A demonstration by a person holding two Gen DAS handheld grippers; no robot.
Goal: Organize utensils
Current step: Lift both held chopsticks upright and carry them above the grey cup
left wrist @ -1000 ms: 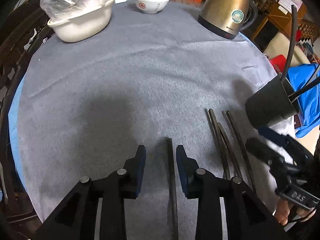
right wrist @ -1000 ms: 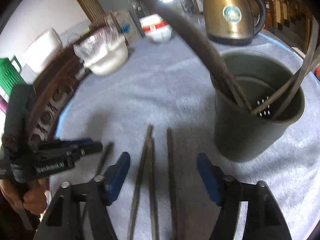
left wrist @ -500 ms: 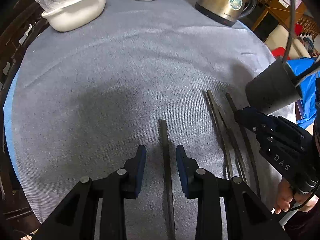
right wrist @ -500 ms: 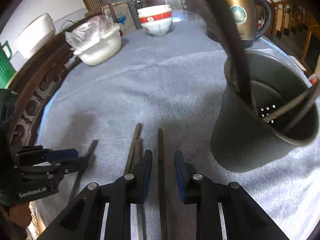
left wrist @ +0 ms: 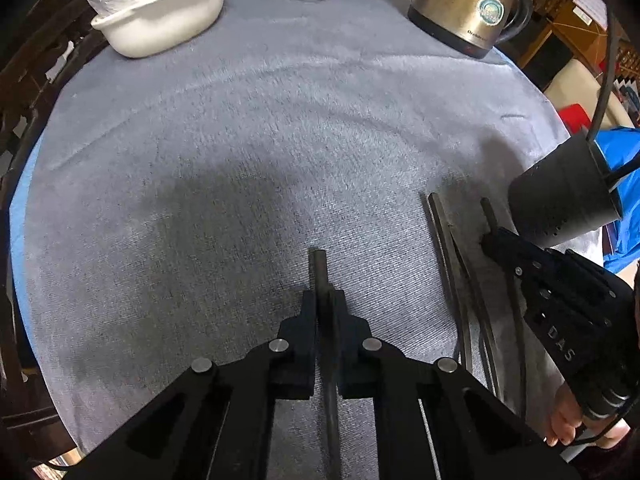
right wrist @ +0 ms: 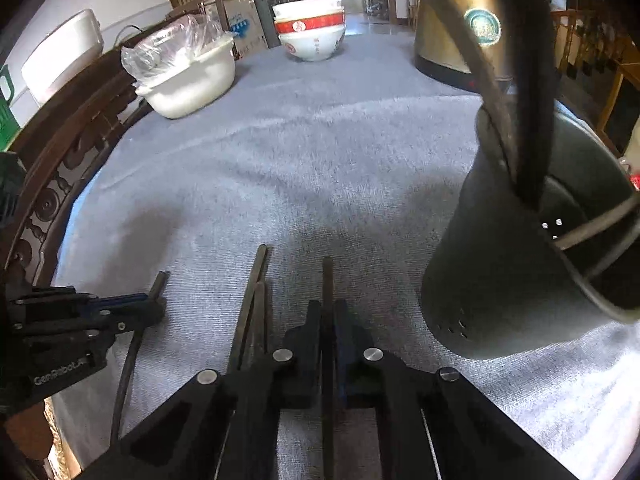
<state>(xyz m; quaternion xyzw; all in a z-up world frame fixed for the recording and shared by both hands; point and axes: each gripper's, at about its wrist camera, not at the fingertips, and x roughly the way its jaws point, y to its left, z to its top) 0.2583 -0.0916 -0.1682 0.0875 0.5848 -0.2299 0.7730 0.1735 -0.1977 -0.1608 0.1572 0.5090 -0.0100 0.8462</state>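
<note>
The tabletop (left wrist: 280, 128) carries the holder (right wrist: 512, 280) near my right side, already keeping several chopsticks. My left gripper (left wrist: 325, 304) is pinching 1 chopstick (left wrist: 319, 268) lying flat on the cloth; my right gripper (right wrist: 328, 312) is pinching another chopstick (right wrist: 327, 280) beside 2 loose ones (right wrist: 252, 300). Both run lengthwise straight ahead of me, tips away. Gripped this near the far end, each could swing down or slip when lifted, or catch the holder's rim.

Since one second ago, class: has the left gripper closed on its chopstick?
Yes. The left gripper was open around the chopstick lying on the grey cloth; it is now shut on it.
</note>
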